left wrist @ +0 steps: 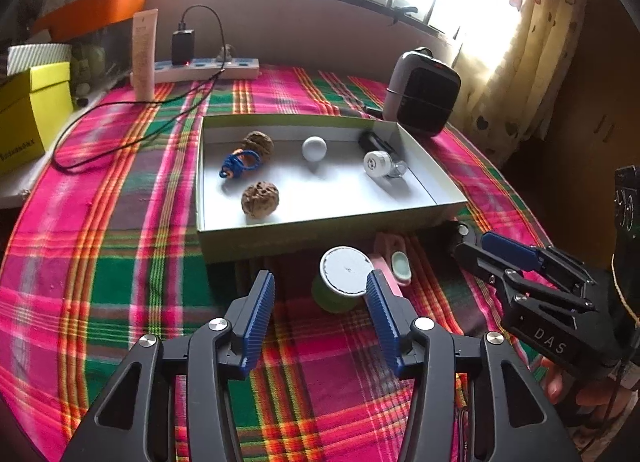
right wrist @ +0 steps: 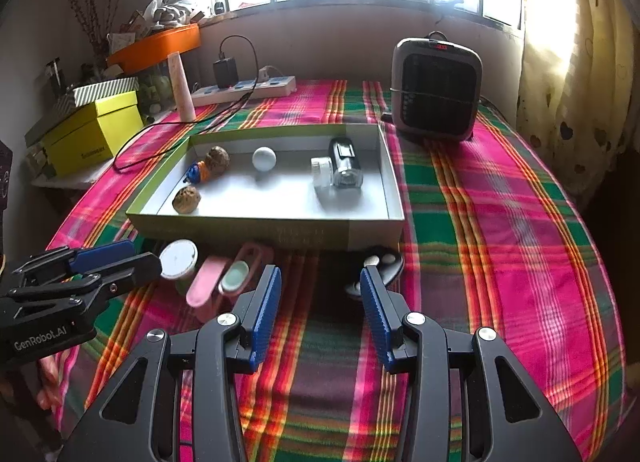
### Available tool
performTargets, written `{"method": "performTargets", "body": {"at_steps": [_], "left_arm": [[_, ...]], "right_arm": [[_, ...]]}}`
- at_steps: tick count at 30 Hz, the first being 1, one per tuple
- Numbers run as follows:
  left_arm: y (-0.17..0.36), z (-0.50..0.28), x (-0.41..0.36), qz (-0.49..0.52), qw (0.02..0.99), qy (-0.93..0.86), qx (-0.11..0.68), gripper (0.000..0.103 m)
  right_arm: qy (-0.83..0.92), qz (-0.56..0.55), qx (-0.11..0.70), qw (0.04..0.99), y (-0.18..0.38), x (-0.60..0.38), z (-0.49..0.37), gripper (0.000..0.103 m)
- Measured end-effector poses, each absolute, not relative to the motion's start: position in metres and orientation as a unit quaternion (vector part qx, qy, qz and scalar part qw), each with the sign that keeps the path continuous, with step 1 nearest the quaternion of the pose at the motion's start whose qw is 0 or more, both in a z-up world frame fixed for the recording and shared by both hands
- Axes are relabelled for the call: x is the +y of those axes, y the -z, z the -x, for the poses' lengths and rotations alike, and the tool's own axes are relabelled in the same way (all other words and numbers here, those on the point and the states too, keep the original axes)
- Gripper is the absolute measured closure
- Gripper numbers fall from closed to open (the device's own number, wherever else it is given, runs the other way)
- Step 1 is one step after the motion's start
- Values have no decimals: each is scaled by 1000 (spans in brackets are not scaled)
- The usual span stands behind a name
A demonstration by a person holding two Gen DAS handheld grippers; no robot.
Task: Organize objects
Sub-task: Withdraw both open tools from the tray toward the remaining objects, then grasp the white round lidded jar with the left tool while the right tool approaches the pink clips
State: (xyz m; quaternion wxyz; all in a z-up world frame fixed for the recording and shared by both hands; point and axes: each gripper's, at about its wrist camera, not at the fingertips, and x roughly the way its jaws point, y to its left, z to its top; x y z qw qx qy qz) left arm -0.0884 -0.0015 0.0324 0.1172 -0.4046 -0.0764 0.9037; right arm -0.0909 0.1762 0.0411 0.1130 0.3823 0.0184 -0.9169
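A shallow open box (left wrist: 320, 232) (right wrist: 240, 234) holds two walnuts (left wrist: 256, 203), a white ball (left wrist: 314, 148), a blue cord (left wrist: 239, 163), a white-capped vial (left wrist: 378, 162) and a black device (right wrist: 344, 161). In front of it stand a green spool with a white lid (left wrist: 344, 272) (right wrist: 178, 260), a pink holder with a pale green piece (right wrist: 234, 276) and a black key fob (right wrist: 380, 262). My left gripper (left wrist: 320, 282) (right wrist: 144, 256) is open, its tips just short of the spool. My right gripper (right wrist: 320, 278) (left wrist: 472, 250) is open with nothing in it, the fob by its right fingertip.
A plaid cloth (right wrist: 500, 221) covers the table. At the back stand a small heater (right wrist: 436, 89), a power strip with a charger and cable (left wrist: 208, 67) and a pink tube (left wrist: 144, 53). Yellow boxes (right wrist: 92, 133) sit at the left; a curtain (right wrist: 580, 81) hangs at the right.
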Motion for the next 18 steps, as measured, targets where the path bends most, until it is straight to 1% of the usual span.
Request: {"method": "performTargets", "body": {"at_steps": [7,18], "left_arm": [[-30,91,8,408,125,-902,-68,53],[-24,102,19,422,121,-896,-67,53]], "right_arm": [[915,-386,15,115,-37,178,86,60],[914,-390,14,110,-33,185,83,60]]}}
